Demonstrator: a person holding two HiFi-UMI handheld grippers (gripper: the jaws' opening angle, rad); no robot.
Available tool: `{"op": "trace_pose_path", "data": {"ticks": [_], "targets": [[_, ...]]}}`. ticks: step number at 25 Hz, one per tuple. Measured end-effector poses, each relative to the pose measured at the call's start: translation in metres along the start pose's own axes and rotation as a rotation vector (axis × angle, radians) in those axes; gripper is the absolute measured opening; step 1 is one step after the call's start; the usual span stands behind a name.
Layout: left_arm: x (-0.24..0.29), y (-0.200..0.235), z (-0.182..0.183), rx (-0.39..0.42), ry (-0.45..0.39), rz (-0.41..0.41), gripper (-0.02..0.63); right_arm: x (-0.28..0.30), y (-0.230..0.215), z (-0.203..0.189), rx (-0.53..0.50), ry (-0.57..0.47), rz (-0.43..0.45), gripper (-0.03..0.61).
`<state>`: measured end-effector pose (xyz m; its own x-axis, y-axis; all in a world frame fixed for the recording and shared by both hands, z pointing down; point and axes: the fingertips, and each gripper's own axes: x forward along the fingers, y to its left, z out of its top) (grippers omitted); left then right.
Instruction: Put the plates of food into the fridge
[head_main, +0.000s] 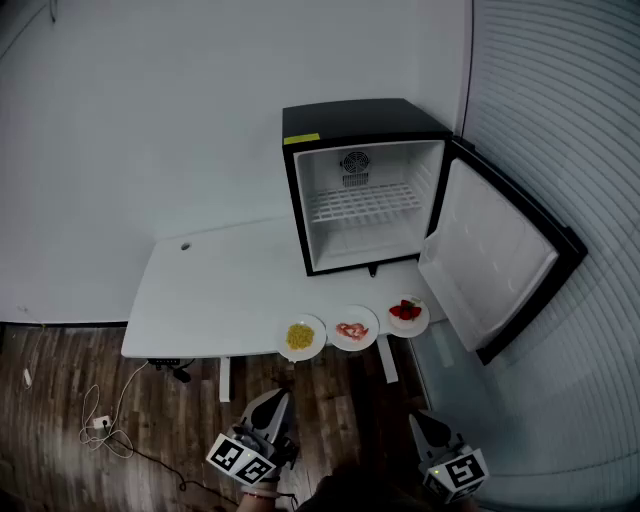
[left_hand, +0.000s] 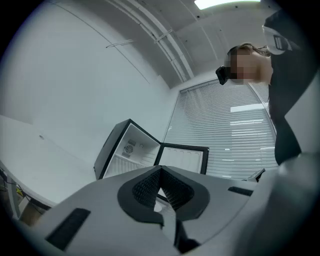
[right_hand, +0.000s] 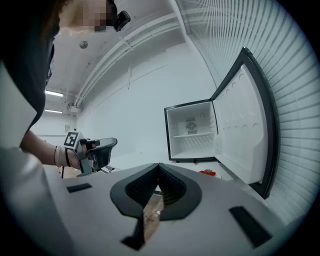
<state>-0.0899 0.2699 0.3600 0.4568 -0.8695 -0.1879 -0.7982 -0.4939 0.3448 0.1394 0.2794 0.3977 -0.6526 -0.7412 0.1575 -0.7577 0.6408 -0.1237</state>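
A white table (head_main: 220, 290) is spread beneath and to the left of a black fridge (head_main: 360, 190), with a white wall (head_main: 150, 120) behind it and slatted blinds (head_main: 560, 120) to its right. The fridge's door (head_main: 495, 255) is swung open. Three plates of food (head_main: 353, 329) are lined up just in front of the fridge. Well short of it, over a wooden floor (head_main: 60, 370), the left gripper (head_main: 278, 398) and right gripper (head_main: 418, 418) are held clenched on nothing.

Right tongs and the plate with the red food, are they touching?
Apart. The head view shows the right tongs over the wooden floor, with floor between them and the plate with the red food at the edge of the table.
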Motion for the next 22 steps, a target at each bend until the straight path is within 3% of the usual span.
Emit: {"op": "trace_pose_path", "data": {"ticks": [5,22], "targets": [[0.023,0.000,-0.003,0.053,-0.016,0.011,0.006,0.012,-0.026,-0.002,0.014,-0.012,-0.011,0.006],[0.027,-0.027,-0.021,0.042,-0.012,0.027,0.006,0.011,-0.036,-0.001,0.021,-0.039,0.021,0.006]]}}
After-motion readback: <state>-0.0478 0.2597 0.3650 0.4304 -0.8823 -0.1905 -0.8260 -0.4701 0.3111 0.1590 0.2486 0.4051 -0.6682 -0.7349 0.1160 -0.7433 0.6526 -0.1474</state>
